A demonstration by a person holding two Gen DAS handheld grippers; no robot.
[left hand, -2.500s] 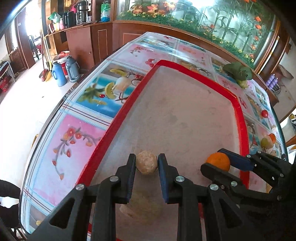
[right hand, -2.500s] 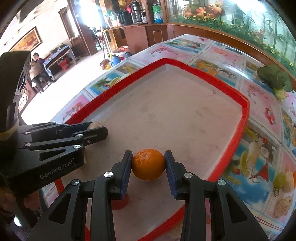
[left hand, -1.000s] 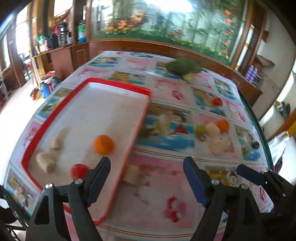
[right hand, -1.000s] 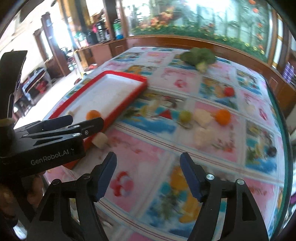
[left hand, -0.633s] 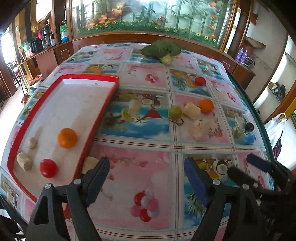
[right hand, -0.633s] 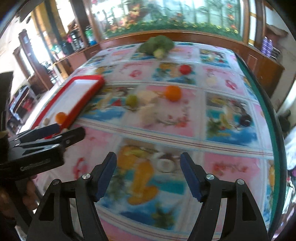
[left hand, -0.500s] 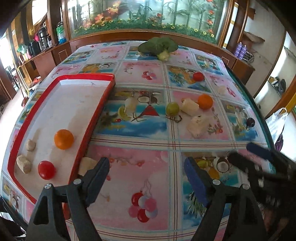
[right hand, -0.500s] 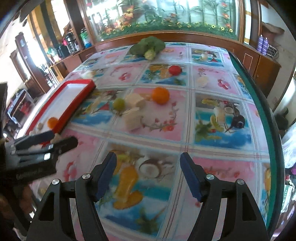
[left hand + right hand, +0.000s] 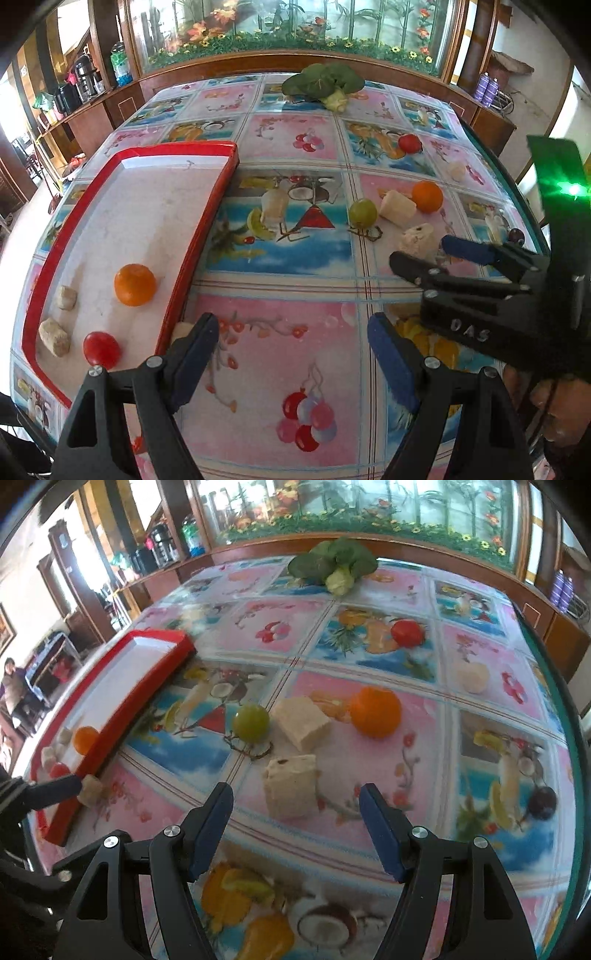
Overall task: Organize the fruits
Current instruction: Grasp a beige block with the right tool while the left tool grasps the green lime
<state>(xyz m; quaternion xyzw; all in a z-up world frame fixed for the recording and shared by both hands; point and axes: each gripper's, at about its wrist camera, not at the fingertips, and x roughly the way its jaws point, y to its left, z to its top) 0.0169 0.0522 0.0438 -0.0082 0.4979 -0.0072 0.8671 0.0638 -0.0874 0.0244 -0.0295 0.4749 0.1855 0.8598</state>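
The red tray (image 9: pixel 199 236) lies at the table's left and holds an orange (image 9: pixel 134 284), a red tomato (image 9: pixel 101 349) and two beige chunks (image 9: pixel 54 336). Loose on the tablecloth are a green grape (image 9: pixel 252 722), an orange (image 9: pixel 375 711), a red tomato (image 9: pixel 407 633), a dark plum (image 9: pixel 542 802), a white ball (image 9: pixel 471 677) and beige blocks (image 9: pixel 290 792). My left gripper (image 9: pixel 291 358) is open and empty beside the tray's near corner. My right gripper (image 9: pixel 296 823) is open and empty, just short of the nearest beige block.
A green leafy vegetable (image 9: pixel 322 85) lies at the table's far edge. A small beige piece (image 9: pixel 89 791) sits against the tray's outer rim. The table's right edge (image 9: pixel 569 716) is close. A wooden ledge with flowers runs behind.
Both grippers let go of the chunk and the orange in the tray, opened and pulled away. My right gripper has since moved in toward the loose fruit and blocks.
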